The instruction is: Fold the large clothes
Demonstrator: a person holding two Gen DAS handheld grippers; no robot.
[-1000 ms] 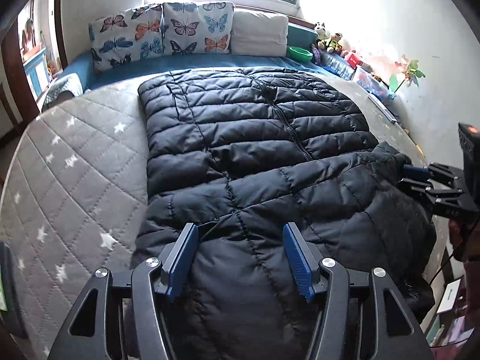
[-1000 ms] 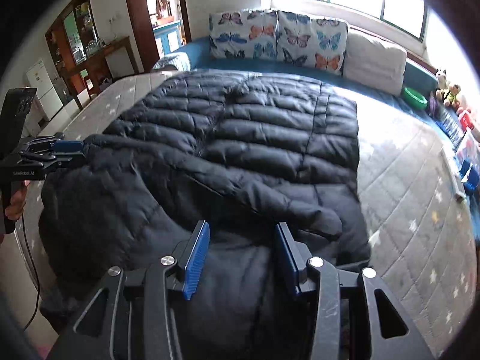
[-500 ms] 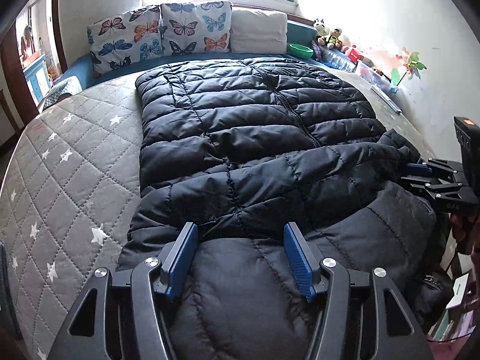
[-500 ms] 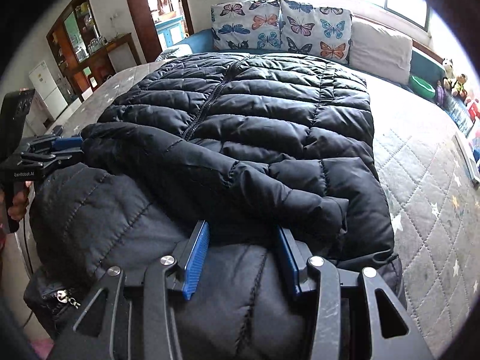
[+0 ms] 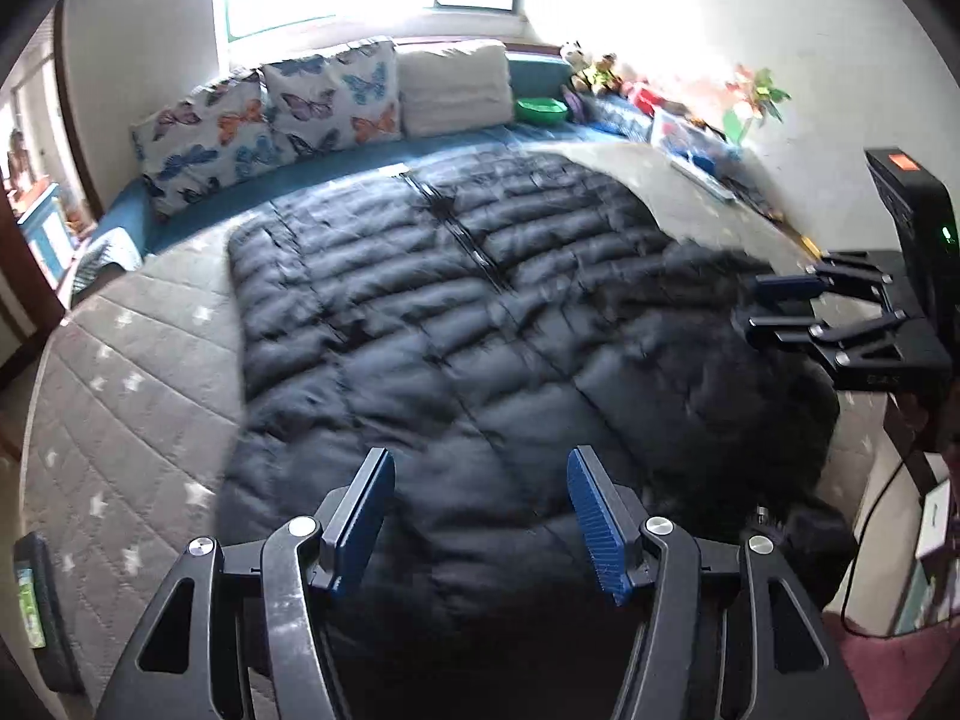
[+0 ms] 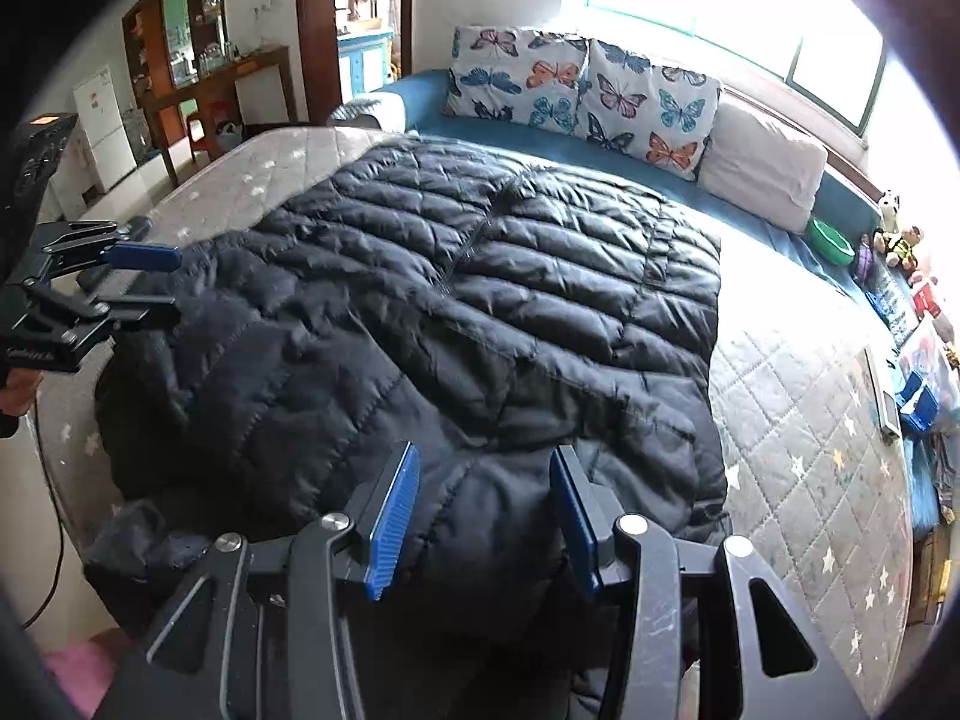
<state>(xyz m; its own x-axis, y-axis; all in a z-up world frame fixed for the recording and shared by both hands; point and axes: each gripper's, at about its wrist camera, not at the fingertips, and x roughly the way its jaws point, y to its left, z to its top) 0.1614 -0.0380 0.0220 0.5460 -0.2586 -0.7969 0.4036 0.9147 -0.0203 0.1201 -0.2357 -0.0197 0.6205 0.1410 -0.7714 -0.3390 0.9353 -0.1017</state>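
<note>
With fingers spread and gripping nothing, the left gripper and right gripper are hovering over the black quilted puffer jacket, which is lying flat on the grey star-patterned quilted mattress, with butterfly-print cushions sitting beneath the bright window.

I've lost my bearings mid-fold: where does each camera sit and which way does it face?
Left wrist: on the left hand-held gripper, looking across the black quilted puffer jacket toward the window; the right hand-held gripper shows at right.
Right wrist: on the right gripper, facing the butterfly-print cushions; the left gripper shows at left.
Shared: jacket, cushions.
</note>
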